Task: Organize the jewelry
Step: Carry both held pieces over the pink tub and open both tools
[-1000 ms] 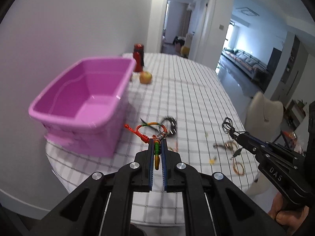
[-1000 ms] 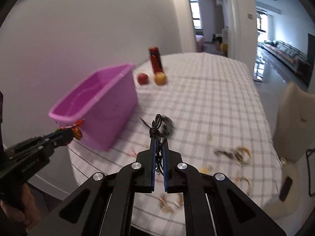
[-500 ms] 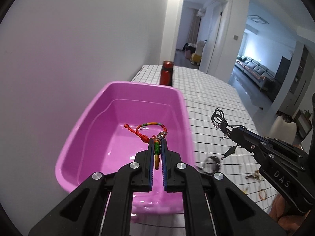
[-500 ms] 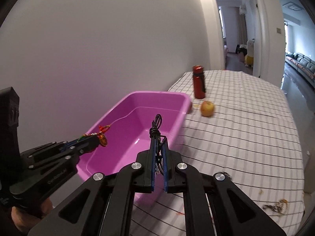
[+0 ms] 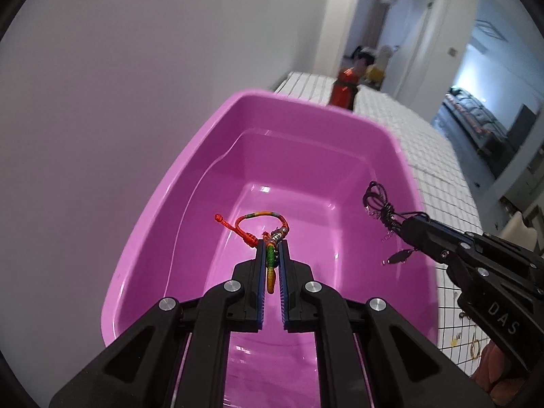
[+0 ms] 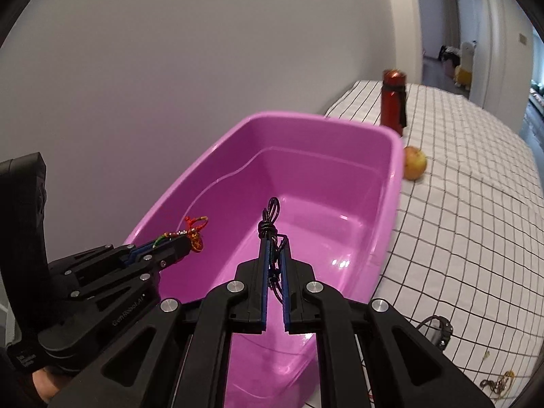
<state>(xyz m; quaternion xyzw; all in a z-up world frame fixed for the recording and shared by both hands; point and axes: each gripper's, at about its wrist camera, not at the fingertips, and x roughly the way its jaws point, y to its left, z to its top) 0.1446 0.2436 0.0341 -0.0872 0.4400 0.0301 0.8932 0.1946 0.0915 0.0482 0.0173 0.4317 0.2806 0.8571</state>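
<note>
Meanwhile, both grippers hang over the pink tub [image 5: 217, 142]. The left gripper [image 5: 271, 255] is clamped on a red and green braided bracelet [image 5: 258, 226]; the right gripper [image 6: 274, 248] is clamped on a black cord necklace [image 6: 268, 221], whose dangling pendant sits at three o'clock in the left view, close to the tub's wall. Likely snags: cords catching on the pads at release, or the pendant swinging outside onto the checked tablecloth [image 6: 476, 204], where loose pieces lie at five o'clock.
</note>
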